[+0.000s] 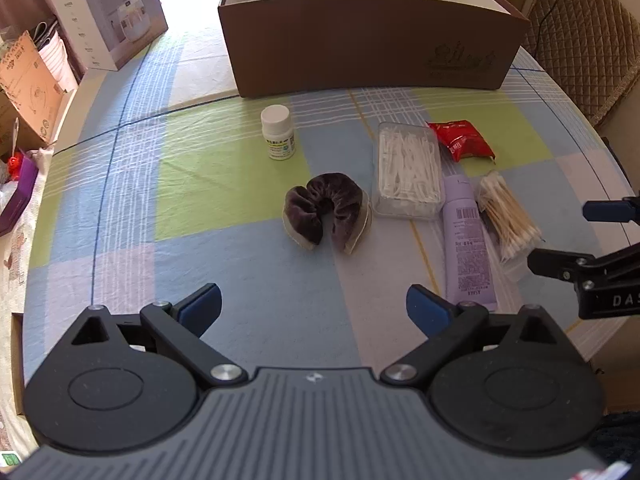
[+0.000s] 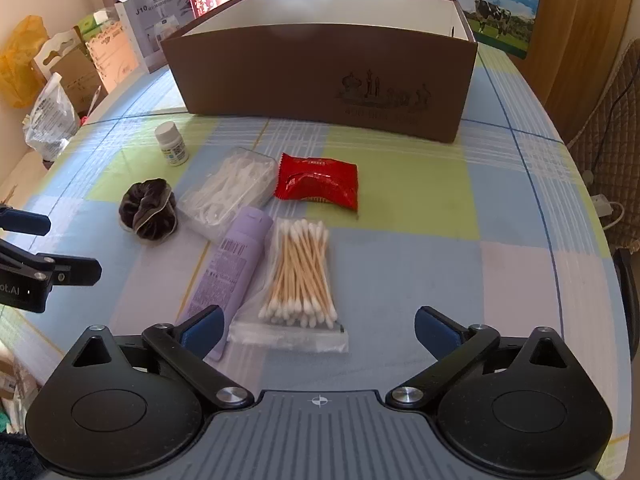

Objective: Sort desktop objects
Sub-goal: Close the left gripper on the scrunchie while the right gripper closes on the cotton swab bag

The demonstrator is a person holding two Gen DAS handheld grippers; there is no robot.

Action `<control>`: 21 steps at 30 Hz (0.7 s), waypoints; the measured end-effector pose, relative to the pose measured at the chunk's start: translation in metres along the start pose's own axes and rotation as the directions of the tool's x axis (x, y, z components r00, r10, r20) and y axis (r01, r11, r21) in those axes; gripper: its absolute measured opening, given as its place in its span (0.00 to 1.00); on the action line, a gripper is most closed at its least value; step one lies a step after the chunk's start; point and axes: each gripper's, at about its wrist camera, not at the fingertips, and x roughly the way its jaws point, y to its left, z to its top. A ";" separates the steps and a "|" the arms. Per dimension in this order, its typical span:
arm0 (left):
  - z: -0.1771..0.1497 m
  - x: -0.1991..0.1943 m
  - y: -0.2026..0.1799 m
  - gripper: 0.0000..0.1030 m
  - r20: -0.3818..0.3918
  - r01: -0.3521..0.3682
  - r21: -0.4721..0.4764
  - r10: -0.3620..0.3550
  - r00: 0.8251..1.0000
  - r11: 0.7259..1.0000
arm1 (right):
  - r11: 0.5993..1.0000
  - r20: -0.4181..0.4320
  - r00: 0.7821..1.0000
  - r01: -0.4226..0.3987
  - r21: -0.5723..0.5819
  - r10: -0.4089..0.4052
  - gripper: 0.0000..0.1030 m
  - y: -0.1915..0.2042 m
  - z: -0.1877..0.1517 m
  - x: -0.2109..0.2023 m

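On the checked tablecloth lie a dark velvet scrunchie (image 1: 326,210) (image 2: 149,210), a white pill bottle (image 1: 277,132) (image 2: 171,144), a clear box of floss picks (image 1: 406,170) (image 2: 228,190), a red snack packet (image 1: 462,140) (image 2: 316,180), a lilac tube (image 1: 466,240) (image 2: 232,272) and a bag of cotton swabs (image 1: 506,216) (image 2: 298,280). A brown open box (image 1: 372,44) (image 2: 320,76) stands behind them. My left gripper (image 1: 314,310) is open and empty, short of the scrunchie. My right gripper (image 2: 318,326) is open and empty over the near end of the swab bag.
A white humidifier carton (image 1: 110,20) (image 2: 154,24) and cardboard boxes (image 1: 28,88) stand at the far left. A milk carton (image 2: 476,4) stands behind the brown box. A quilted chair (image 1: 580,40) is at the right table edge.
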 end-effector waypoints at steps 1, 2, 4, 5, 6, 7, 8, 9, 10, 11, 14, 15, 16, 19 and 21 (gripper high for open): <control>0.001 0.002 0.000 0.94 0.001 0.002 0.003 -0.002 1.000 1.000 | 1.000 0.001 1.000 0.000 -0.003 0.000 0.90 0.000 0.001 0.002; 0.002 0.004 0.001 0.94 0.000 0.003 0.006 -0.003 1.000 1.000 | 1.000 -0.001 1.000 0.005 -0.006 -0.005 0.88 0.001 0.001 0.006; 0.004 0.008 0.001 0.94 0.001 0.005 0.011 -0.005 1.000 1.000 | 1.000 0.003 1.000 0.007 -0.009 -0.007 0.83 0.001 0.002 0.012; 0.004 0.009 0.001 0.94 0.001 0.006 0.014 -0.006 1.000 1.000 | 1.000 0.003 1.000 0.009 -0.008 -0.009 0.80 0.001 0.003 0.014; 0.005 0.011 0.001 0.94 0.003 0.007 0.017 -0.007 1.000 1.000 | 1.000 0.001 1.000 0.008 -0.006 -0.008 0.78 0.001 0.003 0.017; 0.007 0.012 0.001 0.94 0.004 0.008 0.020 -0.009 1.000 1.000 | 1.000 0.001 1.000 0.004 -0.004 -0.004 0.78 0.001 0.004 0.019; 0.008 0.014 0.001 0.94 0.007 0.010 0.023 -0.010 1.000 1.000 | 1.000 0.005 1.000 0.000 -0.005 0.000 0.76 0.000 0.005 0.021; 0.009 0.015 0.001 0.94 0.010 0.014 0.026 -0.014 1.000 1.000 | 1.000 0.007 1.000 0.000 -0.007 0.000 0.74 0.000 0.006 0.023; 0.009 0.016 0.001 0.94 0.013 0.018 0.031 -0.018 1.000 0.999 | 1.000 0.008 1.000 0.001 -0.009 -0.001 0.73 0.001 0.007 0.025; 0.010 0.017 0.001 0.93 0.017 0.021 0.035 -0.021 1.000 0.999 | 1.000 0.010 1.000 0.004 -0.012 -0.004 0.71 0.001 0.008 0.028; 0.013 0.021 0.000 0.93 0.026 0.029 0.052 -0.031 0.999 0.998 | 1.000 0.005 1.000 0.008 -0.023 -0.008 0.60 0.001 0.010 0.036; 0.014 0.023 -0.001 0.93 0.029 0.030 0.058 -0.032 0.999 0.998 | 1.000 0.002 1.000 0.009 -0.027 -0.009 0.52 0.001 0.010 0.038; 0.015 0.024 -0.001 0.93 0.029 0.030 0.065 -0.032 0.999 0.997 | 0.999 -0.002 1.000 0.015 -0.030 -0.015 0.50 0.000 0.010 0.040; 0.019 0.029 -0.001 0.92 0.024 0.034 0.077 -0.036 0.999 0.996 | 0.999 0.009 0.999 0.038 -0.029 -0.038 0.41 -0.005 0.011 0.039; 0.022 0.032 -0.001 0.92 0.021 0.037 0.085 -0.039 0.999 0.996 | 0.999 0.009 0.998 0.055 0.003 -0.055 0.40 -0.013 0.013 0.038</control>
